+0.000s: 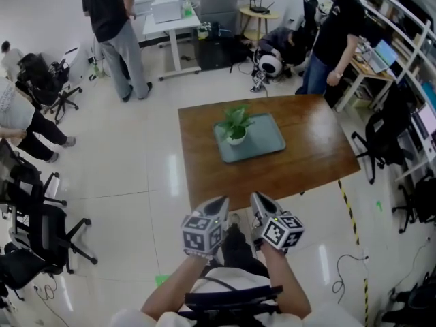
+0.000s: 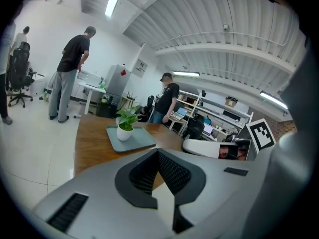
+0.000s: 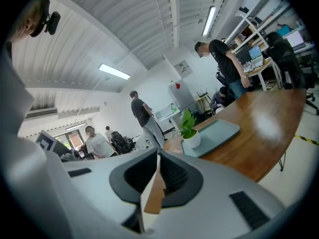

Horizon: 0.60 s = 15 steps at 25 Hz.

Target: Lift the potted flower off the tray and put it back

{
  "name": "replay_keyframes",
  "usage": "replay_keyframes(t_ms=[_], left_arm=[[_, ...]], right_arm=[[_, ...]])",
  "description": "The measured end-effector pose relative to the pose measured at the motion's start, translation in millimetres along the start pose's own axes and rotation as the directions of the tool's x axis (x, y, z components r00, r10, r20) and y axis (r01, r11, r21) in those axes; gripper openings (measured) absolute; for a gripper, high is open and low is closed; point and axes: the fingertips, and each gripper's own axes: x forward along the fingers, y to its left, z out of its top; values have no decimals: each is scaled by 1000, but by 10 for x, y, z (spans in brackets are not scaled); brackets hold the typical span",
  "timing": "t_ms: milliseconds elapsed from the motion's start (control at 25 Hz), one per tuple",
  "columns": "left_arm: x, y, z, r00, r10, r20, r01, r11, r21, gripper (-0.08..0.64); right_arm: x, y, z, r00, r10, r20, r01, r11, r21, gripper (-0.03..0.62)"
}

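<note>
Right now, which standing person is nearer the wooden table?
The person in blue jeans, at the far right corner of the table; the person in grey trousers stands off by the white desk.

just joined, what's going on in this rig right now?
A person holds the left gripper and right gripper just short of the wooden table's near edge. Both are empty, with jaws slightly apart. The potted flower sits on the grey tray mid-table, untouched and not yet lifted.

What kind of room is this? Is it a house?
Not a house: it looks like an office or workshop. There are rolling office chairs, shelves with computer screens, and a white desk.
</note>
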Motion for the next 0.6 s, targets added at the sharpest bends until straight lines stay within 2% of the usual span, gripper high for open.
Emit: replay_keyframes(t_ms=[120, 360, 600], left_arm=[[157, 67, 99, 1000, 6, 1, -6, 1000, 9, -5], [497, 195, 329, 1000, 13, -14, -13, 1000, 28, -5], [908, 334, 491, 999, 12, -42, -11, 999, 37, -5]], right_arm=[[190, -117, 142, 1000, -9, 6, 9, 1000, -6, 51], [661, -429, 433, 999, -41, -1, 41, 999, -3, 131], [1238, -892, 623, 997, -73, -36, 73, 997, 0, 143]])
